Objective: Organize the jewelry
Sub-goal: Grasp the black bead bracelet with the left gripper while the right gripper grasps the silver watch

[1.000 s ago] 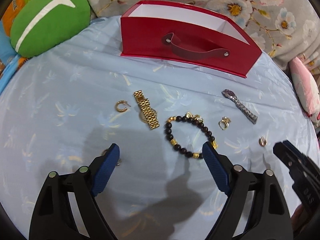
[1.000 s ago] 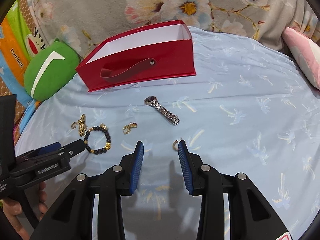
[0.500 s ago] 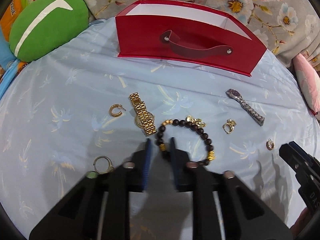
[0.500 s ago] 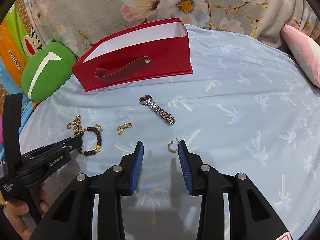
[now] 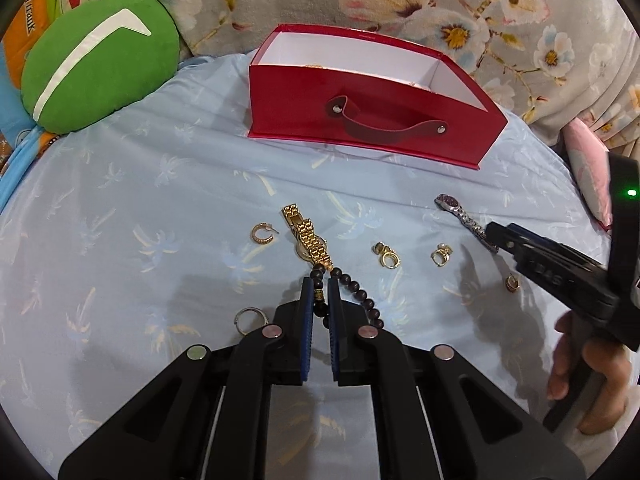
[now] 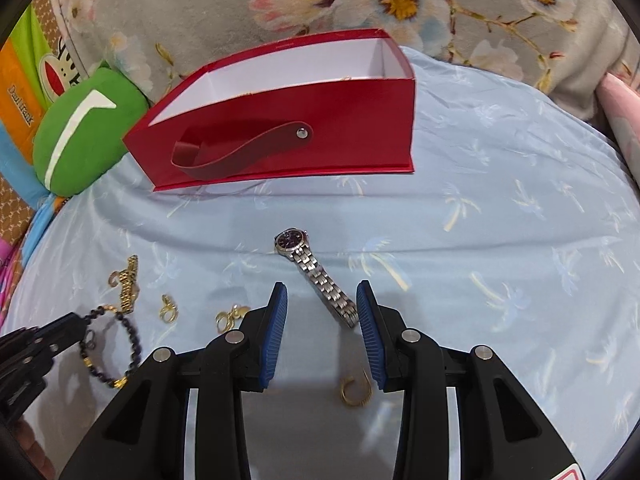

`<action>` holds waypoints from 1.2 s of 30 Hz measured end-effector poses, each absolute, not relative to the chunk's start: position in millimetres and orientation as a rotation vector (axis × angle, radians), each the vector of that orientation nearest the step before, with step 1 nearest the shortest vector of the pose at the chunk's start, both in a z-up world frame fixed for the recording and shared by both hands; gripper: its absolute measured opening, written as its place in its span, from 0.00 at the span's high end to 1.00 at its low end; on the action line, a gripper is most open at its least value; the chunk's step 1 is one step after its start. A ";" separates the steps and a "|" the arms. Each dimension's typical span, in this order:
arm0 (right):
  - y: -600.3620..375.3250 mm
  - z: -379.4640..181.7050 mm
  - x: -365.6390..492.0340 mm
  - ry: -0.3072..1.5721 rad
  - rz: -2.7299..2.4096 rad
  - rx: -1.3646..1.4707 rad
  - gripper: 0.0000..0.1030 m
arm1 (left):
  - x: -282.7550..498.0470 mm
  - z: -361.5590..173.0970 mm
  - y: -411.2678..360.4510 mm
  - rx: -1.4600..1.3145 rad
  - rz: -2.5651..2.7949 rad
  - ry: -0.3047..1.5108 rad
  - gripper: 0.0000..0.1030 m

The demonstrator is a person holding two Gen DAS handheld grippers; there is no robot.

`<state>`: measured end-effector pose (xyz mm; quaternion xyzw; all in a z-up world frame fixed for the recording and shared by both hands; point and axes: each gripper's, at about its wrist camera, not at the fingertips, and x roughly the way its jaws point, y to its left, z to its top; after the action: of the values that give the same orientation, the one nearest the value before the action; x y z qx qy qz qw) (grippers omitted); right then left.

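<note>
My left gripper (image 5: pixel 320 285) is shut on a dark bead bracelet (image 5: pixel 356 294), which hangs from the pads just above the blue sheet; it also shows as the bracelet (image 6: pixel 132 340) in the right wrist view. My right gripper (image 6: pixel 321 292) stands open over a silver watch (image 6: pixel 316 274), whose band runs between the fingers without touching the pads. A gold hoop earring (image 6: pixel 355 392) lies further back under the jaws. The red box (image 5: pixel 372 128) with a strap handle stands open at the back.
On the sheet lie a gold watch (image 5: pixel 308 236), a hoop earring (image 5: pixel 262 234), a ring (image 5: pixel 248 318) and two gold earrings (image 5: pixel 386 254) (image 5: pixel 440 254). A green cushion (image 5: pixel 96 76) sits at the back left and a floral blanket (image 6: pixel 400 0) behind the box.
My left gripper closed on the bead bracelet and raised it off the sheet. My right gripper moved forward past the hoop earring, so the silver watch band now lies between its fingers.
</note>
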<state>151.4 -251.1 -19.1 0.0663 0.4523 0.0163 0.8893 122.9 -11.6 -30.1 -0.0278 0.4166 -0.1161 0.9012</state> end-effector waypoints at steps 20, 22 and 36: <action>-242.7 -17.3 152.5 0.944 0.065 0.171 0.91 | 122.4 -23.6 -11.3 -0.050 -0.242 0.850 0.94; -242.8 -7.7 146.1 0.923 0.071 0.182 0.91 | 121.6 -21.8 -12.0 -0.049 -0.242 0.845 0.94; -248.3 55.2 119.0 0.815 0.080 0.195 0.91 | 108.6 25.1 -9.0 -0.030 -0.253 0.735 1.00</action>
<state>119.0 -248.3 55.2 0.0946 0.3954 0.0388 0.9128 108.6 -9.0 25.1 -0.0148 0.3582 -0.1233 0.9253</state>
